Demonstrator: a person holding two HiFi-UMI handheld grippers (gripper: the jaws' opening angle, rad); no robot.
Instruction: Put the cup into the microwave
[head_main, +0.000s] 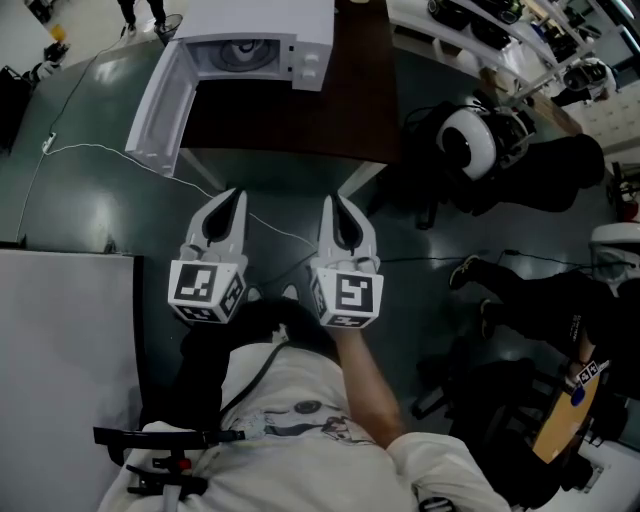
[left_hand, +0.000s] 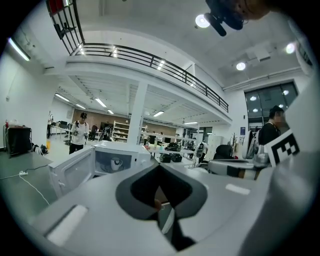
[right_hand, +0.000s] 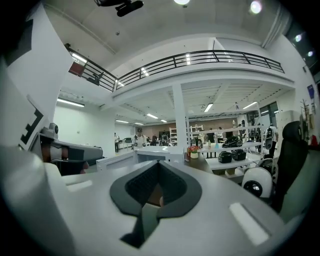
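Found the cup (head_main: 240, 50) inside the open microwave (head_main: 305, 50) on the table (head_main: 300, 120), well ahead of the left gripper (head_main: 236, 196) and right gripper (head_main: 331, 203). Held both side by side, jaws together, empty.

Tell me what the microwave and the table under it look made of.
Microwave: smooth white shell with a soft sheen, likely painted metal or plastic; the look leaves it open. Table: dark brown, matte, flat top, probably wood or wood-look laminate.
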